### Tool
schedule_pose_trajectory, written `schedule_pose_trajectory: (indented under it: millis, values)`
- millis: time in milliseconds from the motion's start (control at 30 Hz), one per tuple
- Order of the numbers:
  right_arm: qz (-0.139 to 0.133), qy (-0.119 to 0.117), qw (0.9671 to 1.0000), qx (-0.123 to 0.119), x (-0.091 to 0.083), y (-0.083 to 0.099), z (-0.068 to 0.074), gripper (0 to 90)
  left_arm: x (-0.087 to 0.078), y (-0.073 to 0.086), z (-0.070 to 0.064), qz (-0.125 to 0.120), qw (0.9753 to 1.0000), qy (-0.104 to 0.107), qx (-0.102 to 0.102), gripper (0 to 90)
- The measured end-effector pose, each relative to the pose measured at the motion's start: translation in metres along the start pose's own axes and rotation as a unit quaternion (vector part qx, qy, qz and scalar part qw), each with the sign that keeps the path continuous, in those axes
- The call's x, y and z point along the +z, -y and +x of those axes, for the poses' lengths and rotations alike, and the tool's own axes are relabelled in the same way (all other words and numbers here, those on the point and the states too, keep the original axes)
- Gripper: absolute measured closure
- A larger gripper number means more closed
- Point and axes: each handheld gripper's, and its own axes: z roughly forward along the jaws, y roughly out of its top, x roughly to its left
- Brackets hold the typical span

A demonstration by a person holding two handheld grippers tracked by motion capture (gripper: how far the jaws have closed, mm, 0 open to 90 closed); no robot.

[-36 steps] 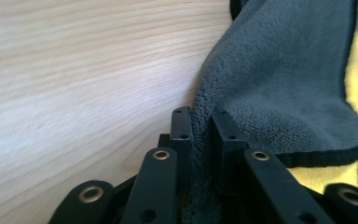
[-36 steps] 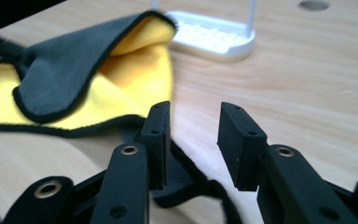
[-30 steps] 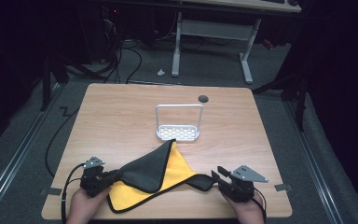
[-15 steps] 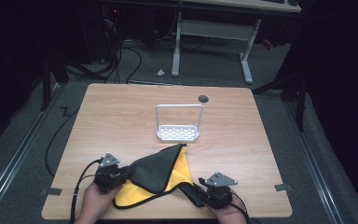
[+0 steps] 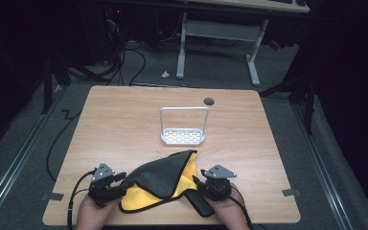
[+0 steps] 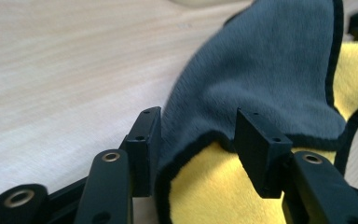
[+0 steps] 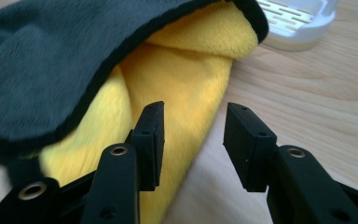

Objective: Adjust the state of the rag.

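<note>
A cloth (image 5: 165,179), dark grey on one side and yellow on the other, lies folded over near the table's front edge. My left gripper (image 5: 120,180) stands at its left end. In the left gripper view the gripper (image 6: 198,130) is open, with the cloth's black-trimmed edge (image 6: 270,70) lying between the jaws. My right gripper (image 5: 199,184) is at the cloth's right side. In the right gripper view this gripper (image 7: 196,121) is open, and the yellow edge of the cloth (image 7: 186,79) reaches in between the jaws. A grey corner of the cloth trails toward the front edge by the right hand.
A white slotted rack with a hoop handle (image 5: 183,136) stands just behind the cloth, and its rim (image 7: 298,23) shows close by in the right gripper view. The wooden table (image 5: 124,124) has a round cable hole (image 5: 209,101) at the back. Cables trail from both grippers.
Both grippers came inward toward each other, and the cloth went from spread wide to a narrower folded heap. The left gripper then drew back slightly to the left.
</note>
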Motion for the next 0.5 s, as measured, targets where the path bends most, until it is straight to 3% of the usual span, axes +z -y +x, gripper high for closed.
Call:
schedule_pose_trajectory:
  millis: [33, 133, 200, 333, 500]
  values:
    - [0.013, 0.005, 0.9999, 0.004, 0.011, -0.003, 0.001, 56.6, 0.004, 0.001, -0.001, 0.008, 0.9999, -0.009, 0.006, 51.1]
    - [0.027, 0.009, 0.9995, 0.012, 0.021, -0.004, 0.002, 56.3, 0.007, 0.002, 0.000, 0.013, 0.9998, -0.012, 0.004, 51.5]
    - [0.040, 0.007, 0.9992, 0.006, 0.028, -0.002, 0.004, 63.4, 0.009, 0.004, 0.000, 0.020, 0.9995, -0.019, 0.014, 52.5]
    - [0.037, 0.002, 0.9993, -0.005, 0.026, -0.002, 0.009, 83.8, 0.012, 0.004, -0.001, 0.021, 0.9994, -0.022, 0.017, 53.0]
    - [0.024, 0.017, 0.9995, -0.013, 0.016, -0.003, 0.005, 86.3, 0.014, 0.004, -0.003, 0.022, 0.9991, -0.025, 0.028, 53.0]
